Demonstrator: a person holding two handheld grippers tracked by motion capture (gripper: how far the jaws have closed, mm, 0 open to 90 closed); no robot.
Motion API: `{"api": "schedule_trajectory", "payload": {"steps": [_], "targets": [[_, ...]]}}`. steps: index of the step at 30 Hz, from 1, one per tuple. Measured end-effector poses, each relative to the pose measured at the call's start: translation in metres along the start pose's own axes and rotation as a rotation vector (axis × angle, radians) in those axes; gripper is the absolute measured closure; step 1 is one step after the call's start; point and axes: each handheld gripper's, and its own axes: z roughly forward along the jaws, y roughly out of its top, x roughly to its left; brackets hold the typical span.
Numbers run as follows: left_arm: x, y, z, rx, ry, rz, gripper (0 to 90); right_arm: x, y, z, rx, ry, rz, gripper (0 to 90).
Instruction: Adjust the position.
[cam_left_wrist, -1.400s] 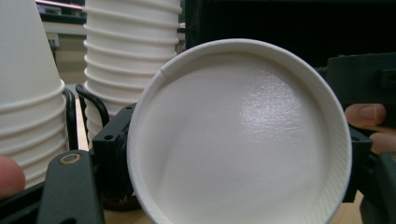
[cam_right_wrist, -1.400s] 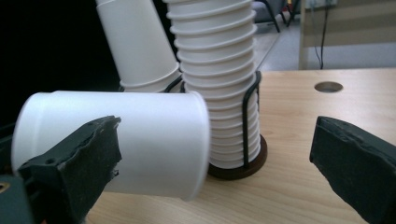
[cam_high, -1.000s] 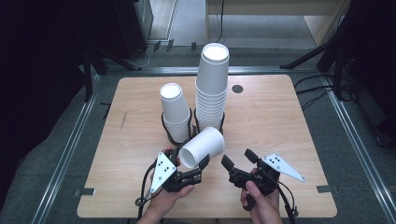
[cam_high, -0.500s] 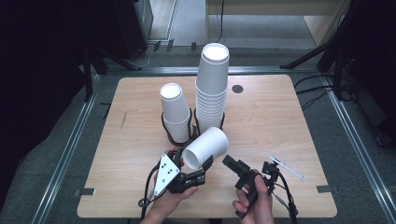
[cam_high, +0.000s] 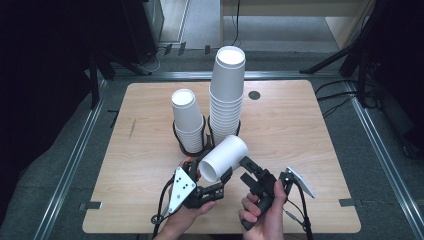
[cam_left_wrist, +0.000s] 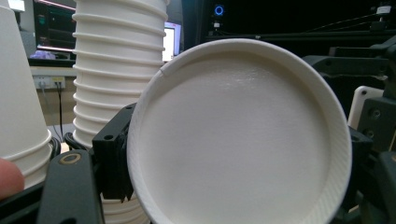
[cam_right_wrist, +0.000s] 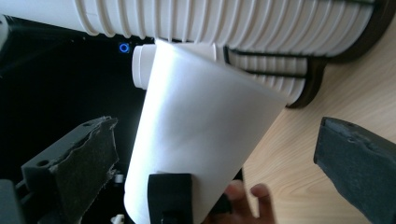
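The left hand-held gripper (cam_high: 220, 181) is clamping a single white paper cup (cam_high: 224, 158) tilted above the near counter (cam_high: 300, 135), seemingly presenting it to the open-jawed right hand-held gripper (cam_high: 248, 168) just beside it.

The paper cup (cam_high: 224, 157) and both cup stacks (cam_high: 227, 95) are plain white. The table (cam_high: 300, 125) is pale wood; the holders (cam_high: 192, 148) look black, perhaps dark brown. The grippers' jaws are black.
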Motion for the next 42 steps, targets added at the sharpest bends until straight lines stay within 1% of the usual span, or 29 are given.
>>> {"api": "schedule_trajectory", "payload": {"steps": [2, 4, 5, 6, 7, 9, 14, 17, 21, 26, 31, 33, 34, 39, 41, 42], "targets": [[-0.001, 0.001, -0.001, -0.008, 0.000, 0.003, 22.6, -0.003, -0.003, 0.004, 0.014, 0.001, 0.045, 0.0], [0.000, 0.001, -0.002, -0.010, 0.001, 0.007, 22.6, -0.007, -0.003, 0.008, 0.010, 0.025, 0.094, 0.0], [0.000, 0.002, -0.002, -0.011, 0.002, 0.008, 22.6, -0.008, -0.002, 0.008, 0.008, 0.035, 0.108, 0.0], [0.001, 0.002, -0.001, -0.011, 0.001, 0.007, 22.6, -0.010, 0.000, 0.008, -0.001, 0.056, 0.130, 0.0], [0.001, 0.002, -0.001, -0.011, 0.001, 0.009, 22.6, -0.010, 0.000, 0.008, -0.001, 0.056, 0.130, 0.0], [0.000, 0.001, 0.000, -0.011, -0.001, 0.006, 22.6, -0.010, 0.001, 0.010, 0.004, 0.065, 0.150, 0.0], [-0.004, -0.002, 0.002, -0.002, -0.015, 0.028, 22.6, -0.013, 0.001, 0.016, 0.010, 0.073, 0.184, 0.0], [-0.006, -0.003, 0.002, 0.004, -0.020, 0.039, 22.6, -0.014, 0.001, 0.019, 0.010, 0.081, 0.197, 0.0], [-0.006, -0.002, 0.001, 0.003, -0.020, 0.043, 22.6, -0.014, 0.001, 0.024, 0.018, 0.082, 0.218, 0.0], [-0.005, -0.003, 0.000, 0.008, -0.021, 0.045, 22.6, -0.012, 0.002, 0.029, 0.039, 0.075, 0.222, 0.0], [-0.006, -0.003, -0.001, 0.008, -0.030, 0.045, 22.6, -0.010, 0.005, 0.032, 0.040, 0.077, 0.229, 0.0], [-0.006, -0.003, -0.001, 0.009, -0.033, 0.046, 22.6, -0.010, 0.006, 0.034, 0.049, 0.084, 0.241, 0.0], [-0.006, -0.003, -0.002, 0.010, -0.034, 0.045, 22.6, -0.011, 0.006, 0.035, 0.051, 0.087, 0.237, 0.0], [-0.006, -0.003, -0.002, 0.007, -0.039, 0.045, 22.6, -0.012, 0.009, 0.038, 0.058, 0.103, 0.249, 0.0], [-0.006, -0.003, -0.002, 0.007, -0.044, 0.044, 22.6, -0.012, 0.009, 0.039, 0.057, 0.100, 0.248, 0.7], [-0.006, -0.003, -0.002, 0.010, -0.046, 0.044, 22.6, -0.013, 0.010, 0.039, 0.061, 0.095, 0.251, 2.8]]}}
